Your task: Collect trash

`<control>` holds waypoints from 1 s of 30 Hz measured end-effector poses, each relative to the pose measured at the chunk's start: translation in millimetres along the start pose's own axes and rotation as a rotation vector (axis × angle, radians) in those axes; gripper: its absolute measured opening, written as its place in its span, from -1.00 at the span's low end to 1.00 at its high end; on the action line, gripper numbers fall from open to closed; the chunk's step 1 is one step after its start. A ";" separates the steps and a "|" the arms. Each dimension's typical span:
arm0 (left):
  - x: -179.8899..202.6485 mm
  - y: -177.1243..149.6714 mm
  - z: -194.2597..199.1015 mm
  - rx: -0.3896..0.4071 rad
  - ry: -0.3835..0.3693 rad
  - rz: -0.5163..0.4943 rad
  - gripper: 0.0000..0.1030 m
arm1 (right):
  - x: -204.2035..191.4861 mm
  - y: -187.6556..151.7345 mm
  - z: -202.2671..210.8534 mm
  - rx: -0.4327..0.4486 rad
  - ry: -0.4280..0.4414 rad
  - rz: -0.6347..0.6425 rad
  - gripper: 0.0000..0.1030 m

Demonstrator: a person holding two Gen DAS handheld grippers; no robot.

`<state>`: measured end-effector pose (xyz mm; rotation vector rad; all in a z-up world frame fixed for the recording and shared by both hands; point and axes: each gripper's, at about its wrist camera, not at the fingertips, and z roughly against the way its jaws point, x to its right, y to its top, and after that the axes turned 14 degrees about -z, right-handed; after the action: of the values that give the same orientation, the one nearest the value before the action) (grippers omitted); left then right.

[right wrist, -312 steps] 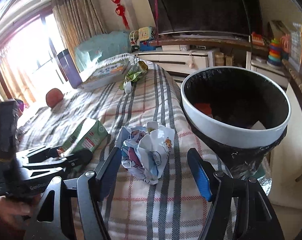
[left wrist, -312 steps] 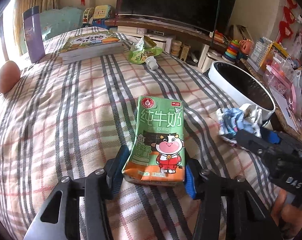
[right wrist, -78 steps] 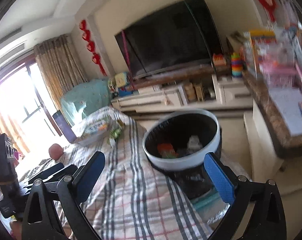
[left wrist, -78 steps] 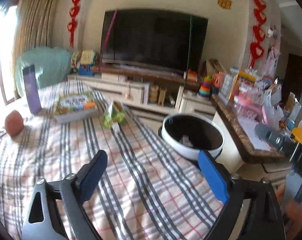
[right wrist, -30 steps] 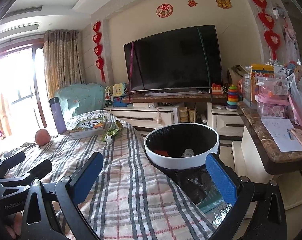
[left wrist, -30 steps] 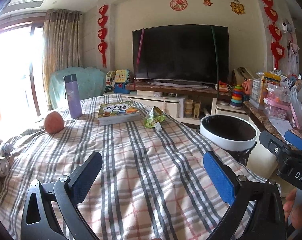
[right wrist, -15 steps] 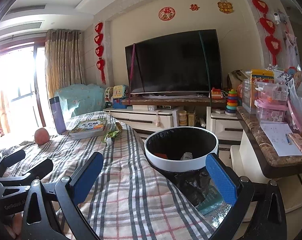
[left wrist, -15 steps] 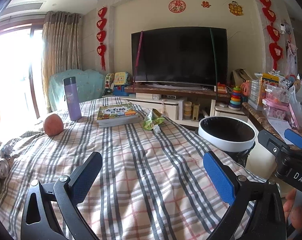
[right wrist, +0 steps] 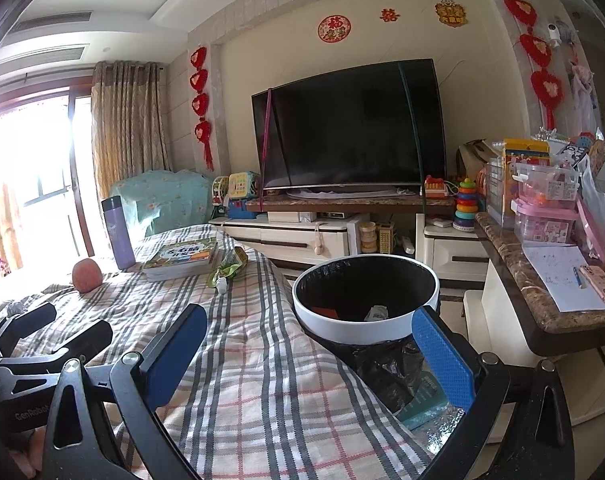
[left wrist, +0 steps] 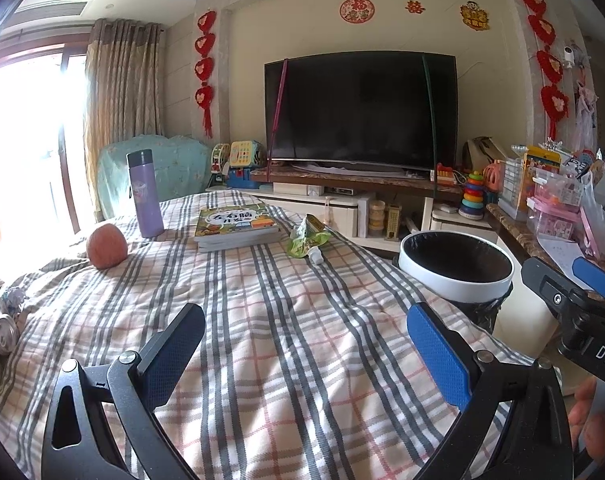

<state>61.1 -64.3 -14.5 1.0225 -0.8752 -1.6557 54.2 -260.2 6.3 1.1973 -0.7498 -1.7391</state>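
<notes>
A white-rimmed trash bin (left wrist: 454,286) (right wrist: 364,328) lined with a black bag stands off the right edge of the plaid-covered table (left wrist: 282,340) (right wrist: 242,360); some trash lies inside it. A crumpled green pouch (left wrist: 306,238) (right wrist: 228,266) with a white cap lies far across the cloth beside a stack of books. At the table's left edge lie cans (left wrist: 2,334) and a crumpled wrapper (left wrist: 12,296). My left gripper (left wrist: 304,344) is open and empty above the cloth. My right gripper (right wrist: 308,354) is also open and empty, near the bin.
A purple bottle (left wrist: 144,194), a reddish fruit (left wrist: 106,246) and the book stack (left wrist: 236,226) stand at the far side. A TV (left wrist: 360,106) on a low cabinet is behind. A cluttered marble counter (right wrist: 542,280) runs along the right.
Both grippers held trash ten seconds ago, a milk carton and a crumpled wrapper; both are now empty and open. Over the last second the views barely shifted.
</notes>
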 end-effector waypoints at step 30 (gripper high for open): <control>0.6 -3.1 -3.4 -0.007 -0.001 -0.004 0.98 | 0.0 1.2 0.7 -0.004 0.010 -0.009 1.00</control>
<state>63.0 -64.3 -18.7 1.0192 -0.8674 -1.6616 54.0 -260.8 7.6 1.2073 -0.7358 -1.7398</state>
